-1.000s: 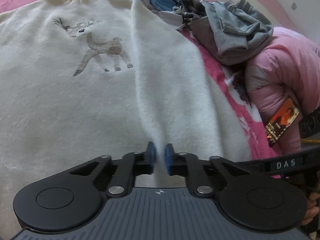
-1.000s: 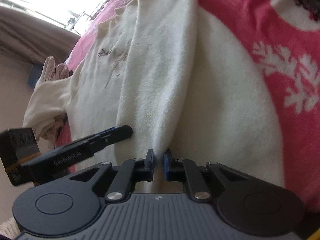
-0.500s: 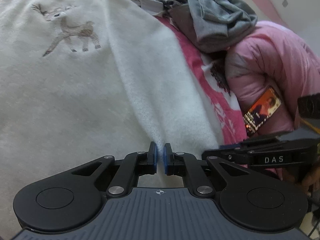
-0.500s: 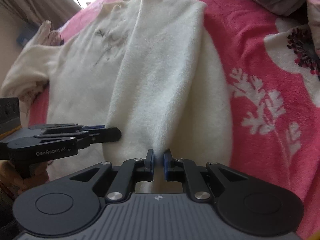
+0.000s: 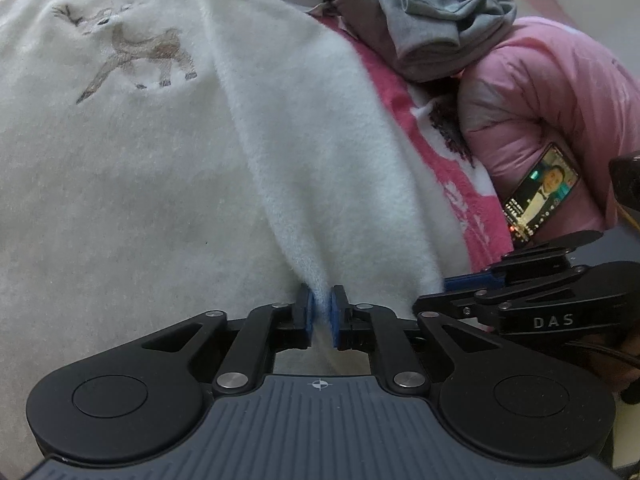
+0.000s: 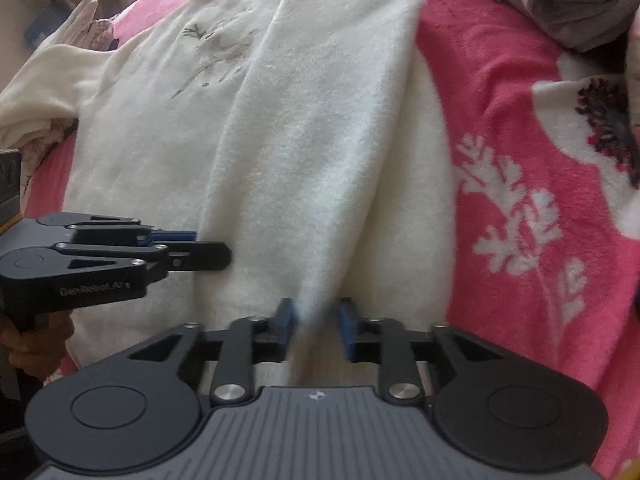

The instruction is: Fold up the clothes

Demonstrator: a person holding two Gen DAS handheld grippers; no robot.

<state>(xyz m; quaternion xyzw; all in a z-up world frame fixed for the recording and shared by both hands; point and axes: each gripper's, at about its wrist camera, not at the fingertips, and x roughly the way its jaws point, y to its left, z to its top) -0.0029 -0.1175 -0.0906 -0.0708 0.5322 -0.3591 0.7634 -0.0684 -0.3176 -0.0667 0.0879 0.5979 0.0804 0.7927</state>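
A cream fleece sweater [image 5: 120, 200] with an embroidered deer [image 5: 136, 52] lies spread on the bed. Its sleeve [image 6: 312, 140] is folded lengthwise down over the body. My left gripper [image 5: 321, 312] pinches the sleeve's fold low on the sweater; its jaws are opening, and the pads still touch the fleece. From the right wrist view the left gripper [image 6: 212, 246] sits at the strip's left edge. My right gripper [image 6: 316, 320] is at the sleeve's lower end with its jaws opening. Fleece lies between the pads, which stand clear of it. The right gripper [image 5: 436, 294] is just right of the left one.
A pink blanket with white flowers [image 6: 520, 220] covers the bed. A pile of grey clothes [image 5: 440, 20] and a pink padded jacket [image 5: 540, 100] with a lit phone [image 5: 540, 196] lie to the right. Another cream garment [image 6: 40, 80] lies at the left.
The right gripper's jaws have spread apart and released the sleeve end. The left pads have parted slightly on the fold. The folded sleeve has shifted further over the body, and the two grippers are closer together.
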